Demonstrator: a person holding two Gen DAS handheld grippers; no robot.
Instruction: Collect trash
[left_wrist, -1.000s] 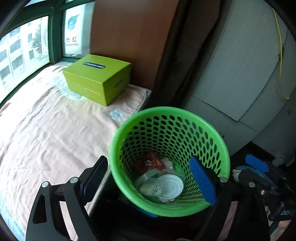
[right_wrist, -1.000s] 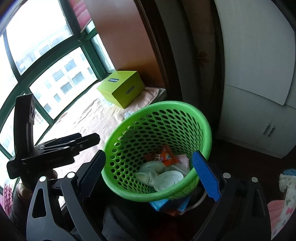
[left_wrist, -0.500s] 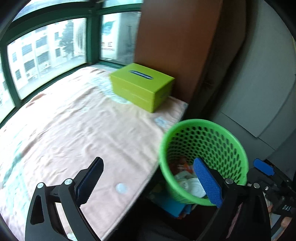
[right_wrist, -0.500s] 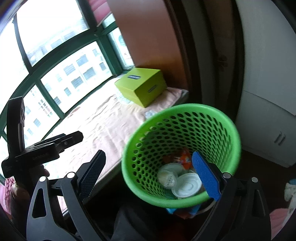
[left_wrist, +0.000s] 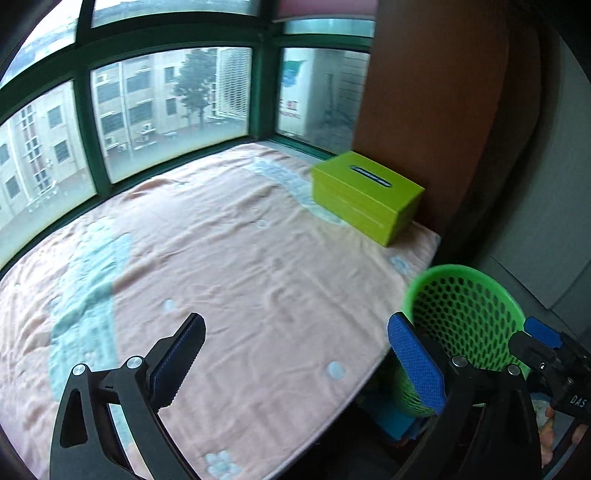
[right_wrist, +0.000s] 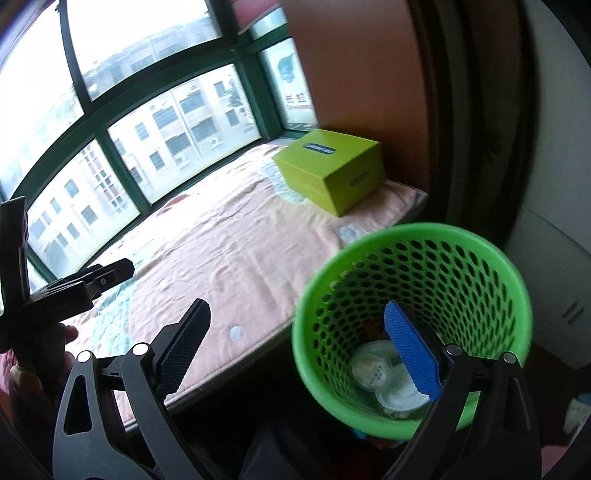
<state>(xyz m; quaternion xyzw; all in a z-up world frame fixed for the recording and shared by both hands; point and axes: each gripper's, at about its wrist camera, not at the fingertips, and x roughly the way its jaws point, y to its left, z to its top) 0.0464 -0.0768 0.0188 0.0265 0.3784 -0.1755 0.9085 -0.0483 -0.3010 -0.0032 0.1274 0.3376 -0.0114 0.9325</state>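
Observation:
A green perforated waste basket (right_wrist: 436, 254) stands on the floor beside the bed; it also shows in the left wrist view (left_wrist: 465, 306). White plastic lids and cups (right_wrist: 384, 373) lie in its bottom. My left gripper (left_wrist: 295, 354) is open and empty above the bed's near edge. My right gripper (right_wrist: 295, 343) is open and empty, its right finger over the basket's mouth. The left gripper shows at the left of the right wrist view (right_wrist: 74, 284).
A peach blanket with pale blue patches (left_wrist: 229, 266) covers the bed. A lime-green tissue box (left_wrist: 365, 195) sits at its far right corner by a brown panel. Green-framed windows (left_wrist: 166, 99) run behind. White cabinets (right_wrist: 554, 258) stand at right.
Both grippers have swung left, away from the basket and toward the bed. The basket has slid to the right in both views. Both stay open and empty.

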